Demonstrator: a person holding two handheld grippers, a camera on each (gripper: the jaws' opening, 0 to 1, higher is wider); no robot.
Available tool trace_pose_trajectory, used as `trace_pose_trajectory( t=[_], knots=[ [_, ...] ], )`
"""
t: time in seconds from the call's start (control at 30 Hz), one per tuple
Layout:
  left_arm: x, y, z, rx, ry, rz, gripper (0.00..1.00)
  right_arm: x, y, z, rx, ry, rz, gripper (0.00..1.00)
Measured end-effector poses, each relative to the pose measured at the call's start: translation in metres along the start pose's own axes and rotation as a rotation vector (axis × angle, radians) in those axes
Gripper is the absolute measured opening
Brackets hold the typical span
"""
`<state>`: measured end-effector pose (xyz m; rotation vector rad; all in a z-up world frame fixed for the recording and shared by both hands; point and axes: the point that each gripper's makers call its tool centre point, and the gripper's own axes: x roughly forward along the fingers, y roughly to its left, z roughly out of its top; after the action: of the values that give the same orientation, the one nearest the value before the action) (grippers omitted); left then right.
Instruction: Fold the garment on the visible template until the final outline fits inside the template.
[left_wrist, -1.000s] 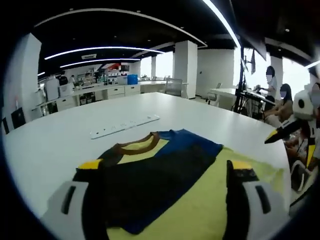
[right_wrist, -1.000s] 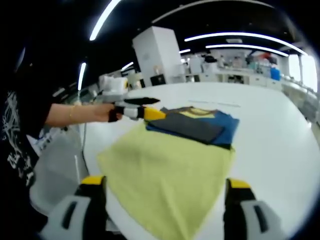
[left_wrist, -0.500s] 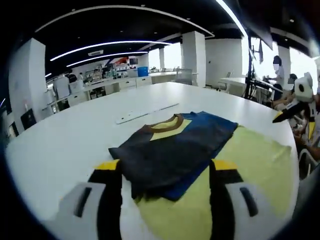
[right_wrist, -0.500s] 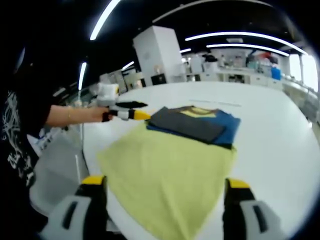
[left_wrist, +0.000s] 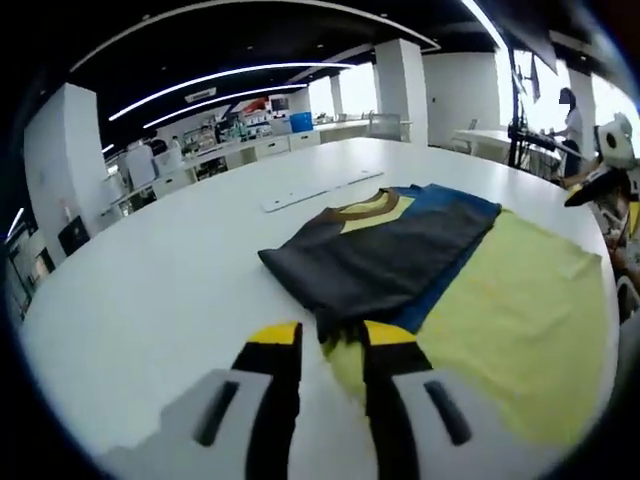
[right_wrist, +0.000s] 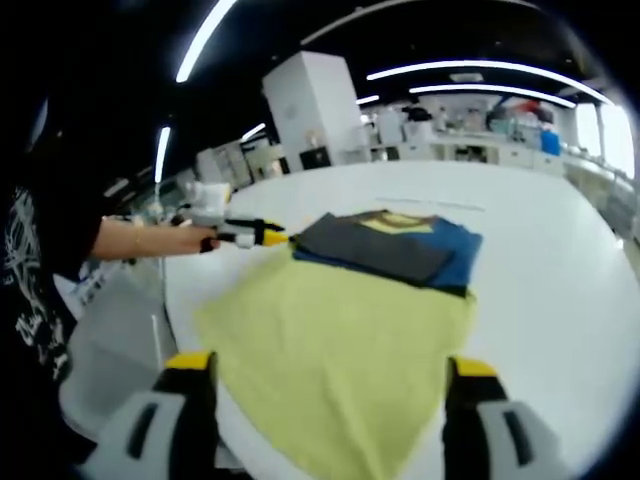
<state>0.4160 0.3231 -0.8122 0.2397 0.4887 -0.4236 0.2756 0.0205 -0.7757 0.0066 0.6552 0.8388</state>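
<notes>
While the left gripper sits nearly closed at the garment's near corner, contact there is unclear. Beyond the garment's yellow hem, the right gripper hangs wide open, holding nothing.

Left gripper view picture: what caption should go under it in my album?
Left gripper closing its fingers at the corner of a half-folded yellow, blue and dark shirt on a white table.

An open-plan office or lab space is shown. A large white table is set in a wide room, and white square pillars are seen rising to a dark ceiling crossed by long curved light strips. Low white cabinets loaded with equipment are lined up along the far side. People are seen at desks beside bright windows.
</notes>
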Motion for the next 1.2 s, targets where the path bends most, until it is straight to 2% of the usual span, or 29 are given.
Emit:
trace_pose_trajectory(
  t=[0.23, 0.47, 0.53, 0.67, 0.8, 0.9, 1.03, 1.2],
  knots=[
    [0.004, -0.001, -0.006, -0.005, 0.032, 0.005, 0.07, 0.0, -0.004, 0.001, 0.017, 0.001, -0.019, 0.93],
    [0.011, 0.001, -0.007, 0.04, 0.042, 0.004, 0.04, 0.003, -0.003, 0.001, 0.027, 0.004, -0.021, 0.92],
    [0.011, 0.0, -0.011, 0.071, 0.071, 0.01, 0.02, 0.003, -0.003, 0.0, 0.028, 0.008, -0.021, 0.92],
    [0.009, -0.004, -0.013, 0.057, 0.082, 0.004, 0.0, 0.003, -0.006, 0.001, 0.048, -0.001, -0.04, 0.93],
    [0.009, -0.004, -0.013, 0.035, 0.069, 0.014, 0.0, 0.002, -0.009, 0.0, 0.059, -0.005, -0.054, 0.92],
    [0.008, -0.008, -0.015, -0.022, 0.044, 0.031, 0.0, 0.003, -0.008, 0.0, 0.057, -0.001, -0.052, 0.92],
    [0.012, -0.008, -0.017, 0.011, 0.03, 0.043, 0.0, 0.004, -0.006, -0.001, 0.057, 0.002, -0.046, 0.92],
    [0.01, -0.009, -0.018, -0.003, 0.034, 0.051, 0.0, 0.006, -0.004, -0.001, 0.055, 0.006, -0.042, 0.92]
  ],
)
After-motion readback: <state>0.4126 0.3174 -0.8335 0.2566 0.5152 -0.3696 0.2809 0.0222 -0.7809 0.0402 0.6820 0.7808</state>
